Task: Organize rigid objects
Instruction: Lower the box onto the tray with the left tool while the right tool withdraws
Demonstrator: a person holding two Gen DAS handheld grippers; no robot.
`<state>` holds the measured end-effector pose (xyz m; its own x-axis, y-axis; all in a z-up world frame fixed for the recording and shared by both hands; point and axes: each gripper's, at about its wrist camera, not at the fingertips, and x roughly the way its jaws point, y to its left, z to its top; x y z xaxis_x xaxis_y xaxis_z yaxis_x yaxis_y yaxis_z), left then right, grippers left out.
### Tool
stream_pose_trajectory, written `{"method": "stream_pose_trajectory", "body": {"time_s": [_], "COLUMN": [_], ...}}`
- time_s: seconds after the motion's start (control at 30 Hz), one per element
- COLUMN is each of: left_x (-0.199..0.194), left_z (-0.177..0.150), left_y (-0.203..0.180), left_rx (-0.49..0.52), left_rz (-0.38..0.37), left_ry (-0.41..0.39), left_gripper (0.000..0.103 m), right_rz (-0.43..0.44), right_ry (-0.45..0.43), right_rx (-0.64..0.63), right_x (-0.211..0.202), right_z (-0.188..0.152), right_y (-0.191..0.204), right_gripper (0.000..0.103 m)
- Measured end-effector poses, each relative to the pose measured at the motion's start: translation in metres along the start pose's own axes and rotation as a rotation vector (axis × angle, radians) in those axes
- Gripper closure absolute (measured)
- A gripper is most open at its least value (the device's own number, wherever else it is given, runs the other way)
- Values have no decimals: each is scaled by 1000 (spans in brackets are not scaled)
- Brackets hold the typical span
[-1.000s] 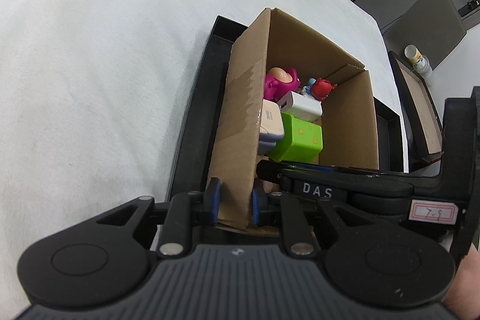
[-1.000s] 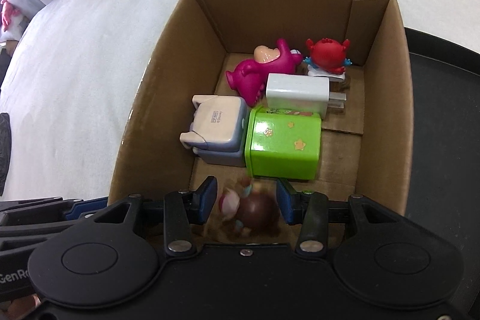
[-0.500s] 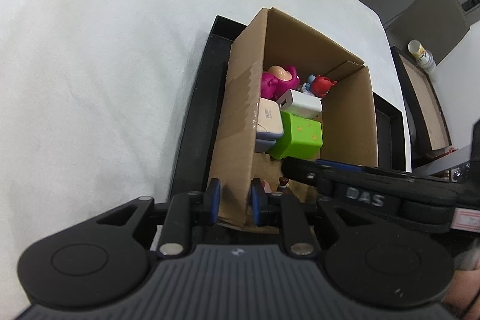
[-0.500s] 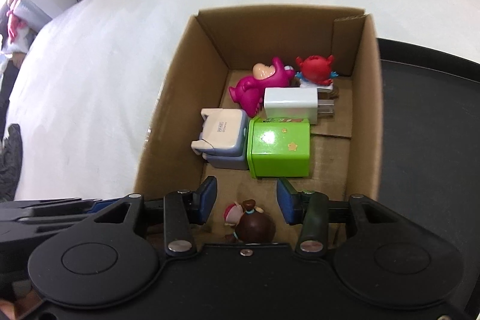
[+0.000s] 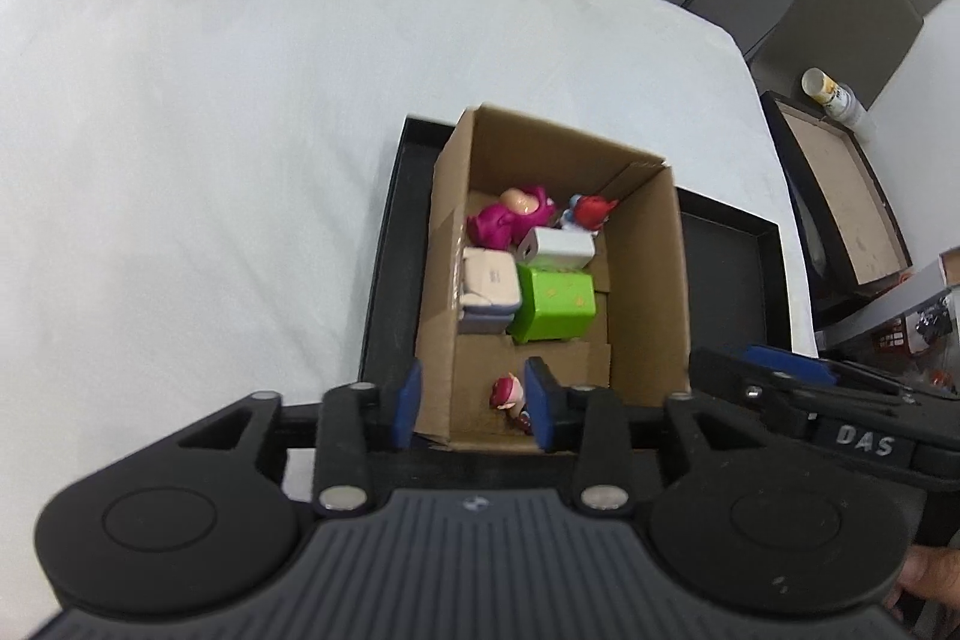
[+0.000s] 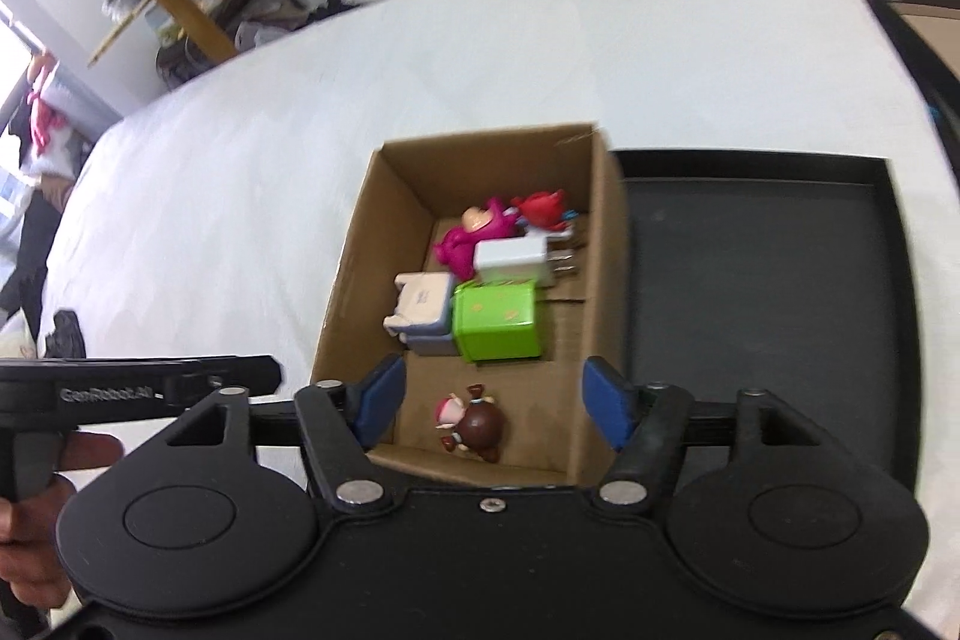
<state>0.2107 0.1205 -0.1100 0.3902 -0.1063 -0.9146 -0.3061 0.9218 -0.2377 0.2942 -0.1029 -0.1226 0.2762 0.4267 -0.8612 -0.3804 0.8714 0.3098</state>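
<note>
Brown figure (image 6: pixel 471 424) lying on its side on the floor of the box (image 6: pixel 354 244), at the near end, apart from the green block (image 6: pixel 495 319) and the rest packed toward the far wall: pink toy (image 6: pixel 471 235), red toy (image 6: pixel 540 207), white charger (image 6: pixel 516 261), pale case (image 6: pixel 423 301). Box itself sitting in the black tray (image 6: pixel 762 280), at the tray's left end

Risk as judged: light open-topped box, easily nudged or tipped if a blue pad catches a wall on the way out; figure likely to roll, being round and unsupported

Right gripper (image 6: pixel 492 400) opening, wide, above the box's near end, gripping nothing, figure below and clear of the pads. Left gripper (image 5: pixel 474 403) opening too, narrower, straddling the box's near-left wall (image 5: pixel 435 388) without pressing it; nothing held
</note>
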Motion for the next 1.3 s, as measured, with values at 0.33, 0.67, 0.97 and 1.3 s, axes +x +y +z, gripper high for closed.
{"method": "stream_pose_trajectory", "body": {"time_s": [0.33,0.67,0.97,1.3], "left_x": [-58,-107,-137,-166], "left_z": [-3,-20,-41,-65], "left_y": [-35,-57,-76,-89], "left_rx": [56,86,124,130], "left_rz": [77,103,98,70], "left_ry": [-73,-146,-220,-280], "left_gripper": [28,15,3,1], "right_rz": [7,11,-59,-80], "right_ry": [-110,-182,-219,-267], "right_rx": [46,68,75,49], "right_x": [-51,-94,-122,-153], "right_z": [-7,-20,-37,-53], "right_y": [-21,-33,-41,-36], "right_gripper": [6,0,0,0]}}
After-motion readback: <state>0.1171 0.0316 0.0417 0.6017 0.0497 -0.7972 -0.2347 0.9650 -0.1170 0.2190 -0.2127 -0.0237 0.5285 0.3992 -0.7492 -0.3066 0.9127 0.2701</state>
